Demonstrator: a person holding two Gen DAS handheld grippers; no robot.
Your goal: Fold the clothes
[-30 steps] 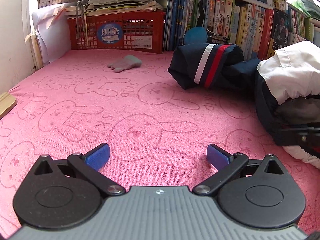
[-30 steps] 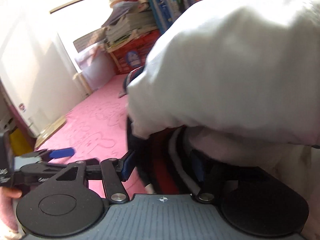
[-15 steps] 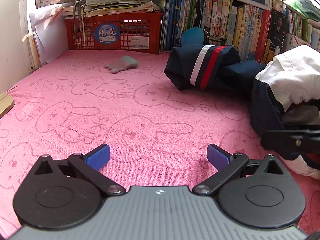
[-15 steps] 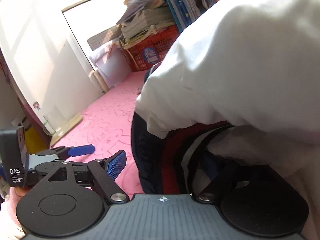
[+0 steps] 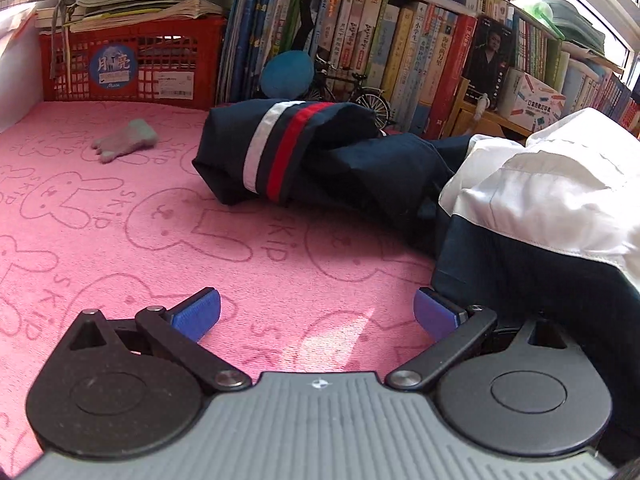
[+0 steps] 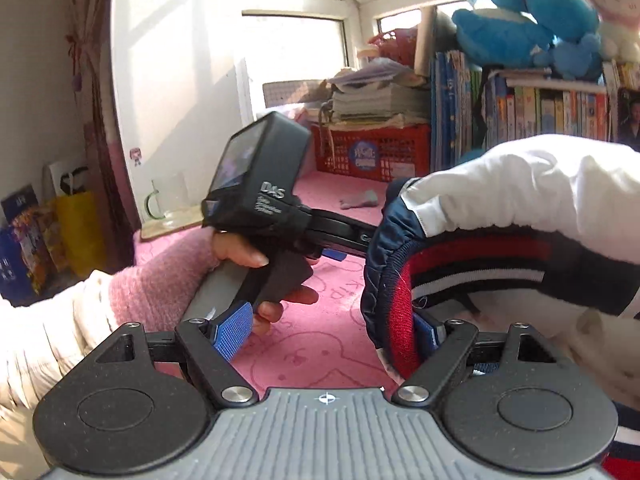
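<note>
A navy and white jacket (image 5: pixel 532 208) lies crumpled on the pink bunny mat (image 5: pixel 132 248) at the right; its navy sleeve with white and red stripes (image 5: pixel 276 152) stretches left. My left gripper (image 5: pixel 316 310) is open and empty, low over the mat, its right fingertip (image 5: pixel 434 312) at the jacket's navy edge. In the right wrist view the jacket (image 6: pixel 520 184) fills the right side, and its red ribbed hem (image 6: pixel 400 320) hangs in front of my right gripper (image 6: pixel 332 332), which is open. The left gripper's body (image 6: pixel 260 200) and the hand holding it show there too.
A small grey glove (image 5: pixel 124 144) lies on the mat at the back left. A red crate (image 5: pixel 132 68) with stacked papers and a bookshelf (image 5: pixel 420 48) line the back. A model bicycle (image 5: pixel 360 92) and a blue plush stand by the books.
My left gripper has moved right, up to the jacket's navy edge. My right gripper has pulled back and turned, so the hem now hangs before its open fingers and the left gripper shows.
</note>
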